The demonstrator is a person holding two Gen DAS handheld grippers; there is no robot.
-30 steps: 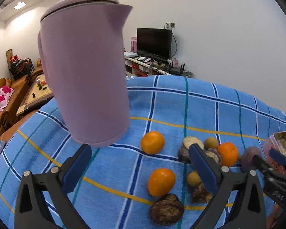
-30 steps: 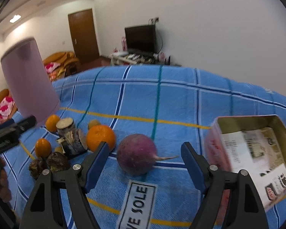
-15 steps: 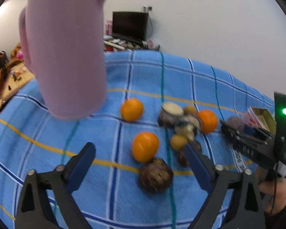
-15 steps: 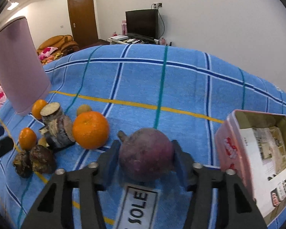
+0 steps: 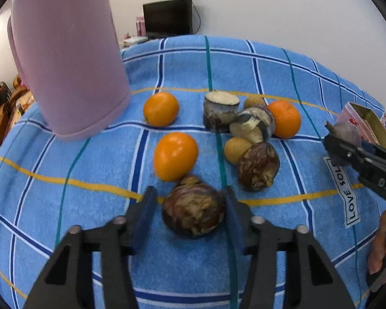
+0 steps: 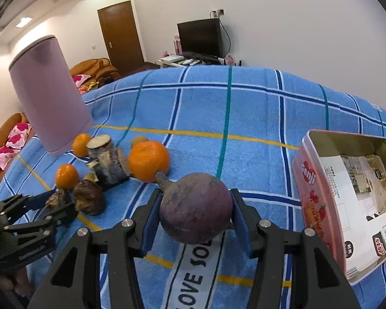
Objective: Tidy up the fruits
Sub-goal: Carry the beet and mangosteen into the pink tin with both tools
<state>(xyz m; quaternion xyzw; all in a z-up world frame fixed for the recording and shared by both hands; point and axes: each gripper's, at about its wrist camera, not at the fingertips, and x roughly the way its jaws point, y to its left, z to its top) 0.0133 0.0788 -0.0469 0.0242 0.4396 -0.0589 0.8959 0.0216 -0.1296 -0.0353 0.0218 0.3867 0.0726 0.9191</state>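
Observation:
My left gripper [image 5: 190,206] is low over the blue checked towel [image 5: 90,231], its jaws closing around a mottled brown fruit [image 5: 194,207]. The right pad touches the fruit; the left pad stands a sliver off. Just beyond lie three oranges [image 5: 175,155], a second brown fruit [image 5: 258,166], two small tan fruits [image 5: 236,149] and two cut root pieces [image 5: 220,114]. My right gripper [image 6: 195,213] is shut on a round purple beet [image 6: 195,208], stem pointing up and left, above the towel's label. The left gripper [image 6: 56,206] also shows in the right wrist view.
A tall pink kettle [image 5: 67,59] stands at the back left, close to the nearest orange. An open pink tin box [image 6: 347,193] with printed paper inside sits to the right of the beet. A person's hand [image 5: 383,242] holds the right gripper's handle.
The left gripper came down and forward over the brown fruit and its jaws narrowed from wide apart. The right gripper's jaws closed onto the beet, whose stem now points up-left.

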